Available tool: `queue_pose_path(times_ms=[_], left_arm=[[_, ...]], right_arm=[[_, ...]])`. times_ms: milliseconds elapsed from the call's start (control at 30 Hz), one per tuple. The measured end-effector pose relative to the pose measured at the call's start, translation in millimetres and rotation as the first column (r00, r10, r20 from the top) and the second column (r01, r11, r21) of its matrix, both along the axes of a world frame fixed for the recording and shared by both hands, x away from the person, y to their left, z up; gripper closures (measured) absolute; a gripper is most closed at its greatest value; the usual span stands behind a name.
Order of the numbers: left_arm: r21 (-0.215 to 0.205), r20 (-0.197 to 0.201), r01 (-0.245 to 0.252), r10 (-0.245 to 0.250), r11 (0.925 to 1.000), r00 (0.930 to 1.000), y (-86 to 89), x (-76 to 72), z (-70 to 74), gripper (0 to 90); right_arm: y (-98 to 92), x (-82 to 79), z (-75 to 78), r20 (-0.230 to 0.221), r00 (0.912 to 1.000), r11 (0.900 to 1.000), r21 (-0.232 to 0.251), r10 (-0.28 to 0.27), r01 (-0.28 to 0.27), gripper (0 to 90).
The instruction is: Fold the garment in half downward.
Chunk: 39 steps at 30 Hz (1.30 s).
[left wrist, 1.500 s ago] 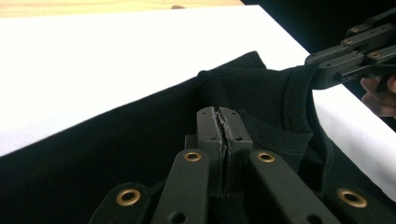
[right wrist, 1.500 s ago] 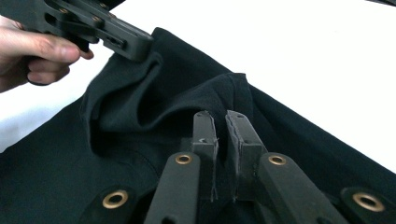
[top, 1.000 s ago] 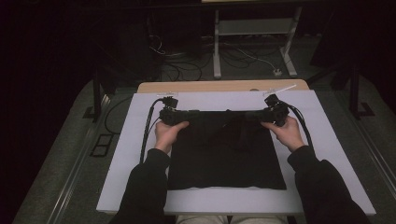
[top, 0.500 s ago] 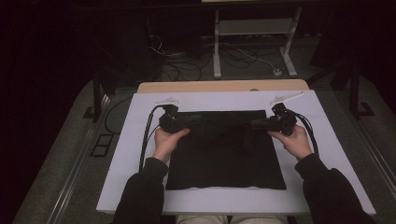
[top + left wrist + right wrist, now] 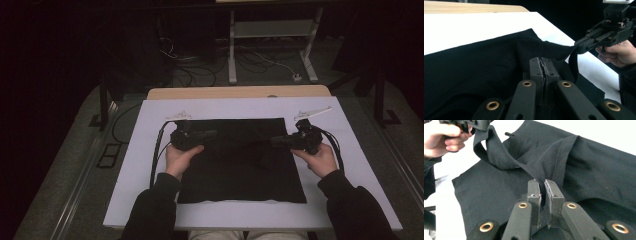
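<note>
A black cloth [image 5: 240, 172] lies spread on a white board [image 5: 150, 150]. My left gripper [image 5: 214, 135] is shut on a fold of the cloth near its far left part. My right gripper [image 5: 276, 142] is shut on the cloth near its far right, and a raised strip of fabric runs between the two. In the left gripper view the jaws [image 5: 543, 62] pinch the black cloth [image 5: 474, 65], with the right gripper [image 5: 584, 45] beyond. In the right gripper view the jaws [image 5: 542, 185] clamp a ridge of cloth [image 5: 599, 170], and the left gripper [image 5: 474, 123] holds its other end.
The white board rests on a wooden table [image 5: 240, 92] whose far edge shows beyond it. Cables [image 5: 250, 60] and a metal stand [image 5: 270, 35] are on the dark floor behind. Bare white board borders the cloth on the left, right and near sides.
Both hands have come a little toward the person and the grippers have turned to point at each other, drawing the pinched fabric with them. The cloth's far edge has stayed put.
</note>
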<state>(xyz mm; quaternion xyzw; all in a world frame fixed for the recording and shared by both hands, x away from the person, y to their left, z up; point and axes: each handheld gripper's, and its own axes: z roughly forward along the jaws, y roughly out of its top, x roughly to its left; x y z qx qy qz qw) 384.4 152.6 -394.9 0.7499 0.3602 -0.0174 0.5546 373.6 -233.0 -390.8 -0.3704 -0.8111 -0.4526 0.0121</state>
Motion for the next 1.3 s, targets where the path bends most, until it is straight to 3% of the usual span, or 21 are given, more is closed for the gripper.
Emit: queue_pose_path(times_ms=[167, 300, 433, 667, 900, 1300], left_arm=[[-0.011, 0.012, 0.000, 0.000, 0.9999, 0.9999, 1.4, -8.7, 2.0, 87.1], [-0.011, 0.004, -0.002, 0.002, 0.9999, 1.0000, -1.7, -12.1, -1.3, 87.0], [0.022, 0.008, 0.020, -0.020, 0.9996, 0.9998, -7.4, -16.5, -2.7, 87.1], [0.039, 0.001, 0.049, -0.049, 0.9980, 0.9988, -9.5, -27.9, -4.6, 87.0], [0.048, -0.012, 0.078, -0.078, 0.9958, 0.9969, -4.8, -38.8, -5.7, 87.0], [0.059, -0.019, 0.100, -0.099, 0.9932, 0.9949, 3.4, -55.4, -6.4, 87.0]], right_arm=[[3.2, -11.6, -2.2, -0.002, 0.9999, 0.999, -0.030, 0.011, -0.011, 81.9], [1.5, -17.5, -5.1, -0.017, 0.9998, 1.000, -0.022, 0.010, -0.010, 81.9], [2.5, -25.4, -8.4, -0.027, 0.9995, 0.999, -0.042, 0.015, -0.016, 81.9], [-0.1, -36.5, -8.0, -0.029, 0.9993, 0.999, -0.040, 0.024, -0.025, 81.9], [-5.1, -45.5, -3.4, -0.033, 0.9989, 0.999, -0.034, 0.032, -0.033, 81.9], [-0.6, -55.8, -8.2, -0.057, 0.9963, 0.997, -0.048, 0.064, -0.067, 81.9]])
